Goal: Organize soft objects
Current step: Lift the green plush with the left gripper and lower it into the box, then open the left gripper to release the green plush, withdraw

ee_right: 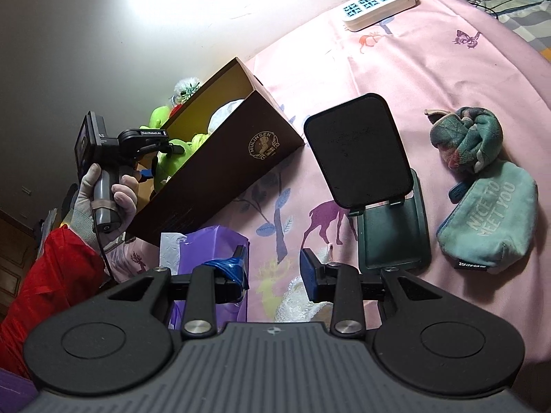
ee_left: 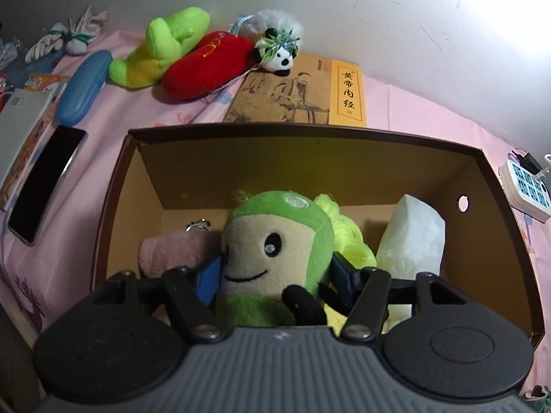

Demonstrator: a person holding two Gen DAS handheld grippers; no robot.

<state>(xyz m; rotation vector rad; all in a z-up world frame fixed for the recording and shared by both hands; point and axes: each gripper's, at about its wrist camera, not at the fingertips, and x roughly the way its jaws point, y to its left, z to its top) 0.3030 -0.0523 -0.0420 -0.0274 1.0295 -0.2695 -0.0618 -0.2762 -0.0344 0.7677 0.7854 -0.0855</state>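
Observation:
A green plush doll (ee_left: 275, 237) with a beige smiling face sits between the blue pads of my left gripper (ee_left: 277, 272), which is shut on its head. The doll hangs inside the open brown cardboard box (ee_left: 303, 130), above a pink cloth (ee_left: 172, 251), a yellow-green fluffy thing (ee_left: 347, 237) and a white wrapped bundle (ee_left: 413, 241). My right gripper (ee_right: 272, 272) stands open low over the pink sheet with nothing between its fingers. A white fluffy item (ee_right: 299, 303) lies beneath it. A rolled teal cloth (ee_right: 468, 137) and a teal pouch (ee_right: 489, 213) lie to its right.
Behind the box lie a green plush (ee_left: 162, 48), a red plush (ee_left: 206, 65), a small panda (ee_left: 282, 58) and a book (ee_left: 299, 93). A blue case (ee_left: 84, 86) and a phone (ee_left: 44, 182) lie left. A black stand (ee_right: 358, 151), a purple bag (ee_right: 210, 244) and a power strip (ee_right: 375, 3) are nearby.

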